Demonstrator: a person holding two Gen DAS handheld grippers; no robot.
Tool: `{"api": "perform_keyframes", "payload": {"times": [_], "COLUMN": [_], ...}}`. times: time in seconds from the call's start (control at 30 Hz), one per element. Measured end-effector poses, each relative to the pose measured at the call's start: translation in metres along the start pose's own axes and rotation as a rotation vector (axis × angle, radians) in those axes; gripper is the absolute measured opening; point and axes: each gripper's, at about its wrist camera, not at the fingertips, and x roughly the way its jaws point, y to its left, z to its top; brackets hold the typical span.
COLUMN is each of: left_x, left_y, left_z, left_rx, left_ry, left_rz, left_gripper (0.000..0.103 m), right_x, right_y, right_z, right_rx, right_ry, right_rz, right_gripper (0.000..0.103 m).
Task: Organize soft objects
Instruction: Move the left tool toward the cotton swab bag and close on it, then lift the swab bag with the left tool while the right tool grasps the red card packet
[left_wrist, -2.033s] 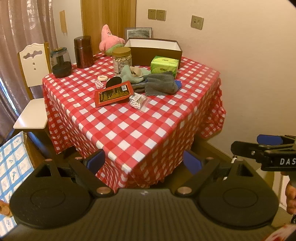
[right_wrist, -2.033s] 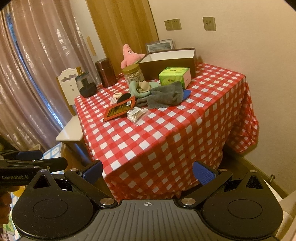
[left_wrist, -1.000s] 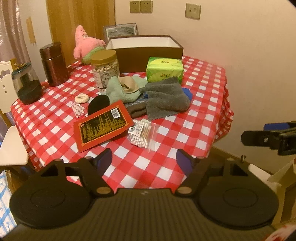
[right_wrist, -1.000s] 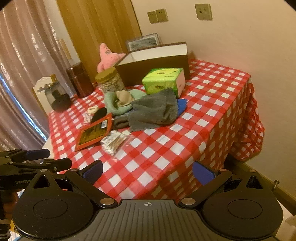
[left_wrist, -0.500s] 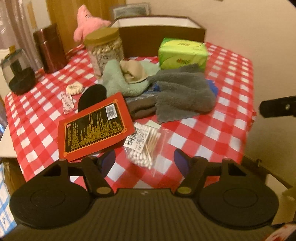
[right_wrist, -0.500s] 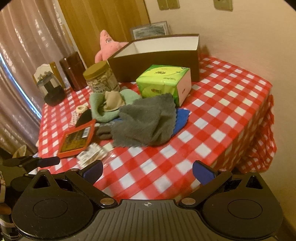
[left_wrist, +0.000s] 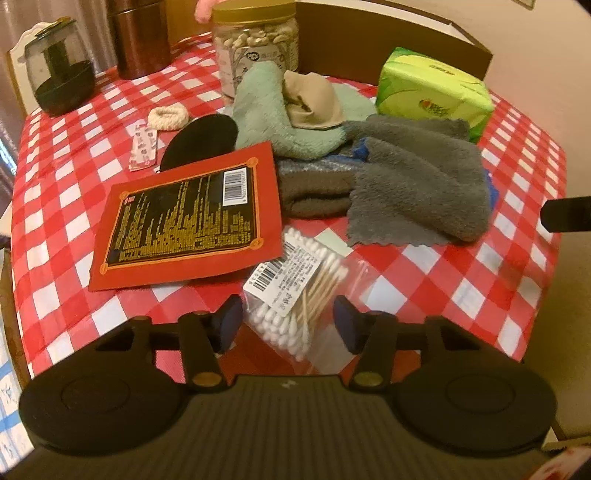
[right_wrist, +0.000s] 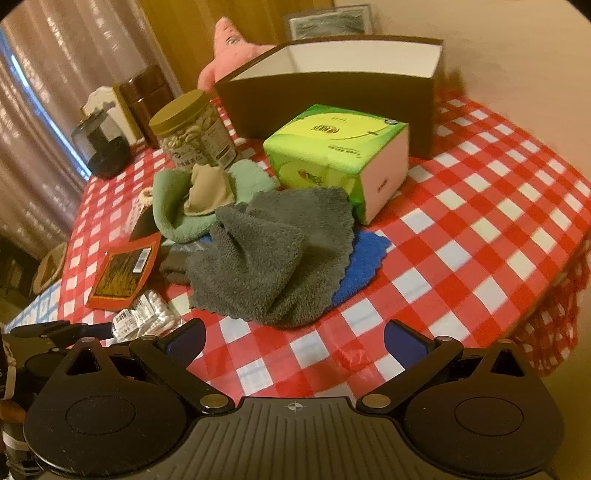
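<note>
Left gripper (left_wrist: 288, 325) fingers closing around cotton swab bag (left_wrist: 295, 295); right gripper (right_wrist: 293, 338) released near gray towel (right_wrist: 273, 254). Blue cloth (right_wrist: 364, 262) under towel clear only from right.

Warm dim indoor light, yellow cast — slight motion blur, strong fisheye bending, dark vignetted corners.

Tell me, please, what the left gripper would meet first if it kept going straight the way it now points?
Most likely the clear bag of cotton swabs: it already lies between the left gripper's closing fingers, which do not yet press it. Beyond it lies the red packet, though depth is hard to judge.
</note>
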Motion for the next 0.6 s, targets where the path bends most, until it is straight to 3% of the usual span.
{"api": "perform_keyframes", "payload": {"times": [0.33, 0.6], "left_x": [-0.009, -0.035], "left_y": [-0.008, -0.02], "left_z": [-0.008, -0.018], "left_rx": [-0.023, -0.034], "left_ry": [-0.028, -0.035], "left_rz": [-0.003, -0.014], "left_gripper": [0.023, 0.021], "right_x": [0.022, 0.034], "right_y": [-0.004, -0.002], "right_z": [0.017, 0.027], "right_rx": [-0.075, -0.107], "right_ry": [0.05, 0.065], "right_rz": [0.075, 0.143], "right_gripper": [0.102, 0.102]}}
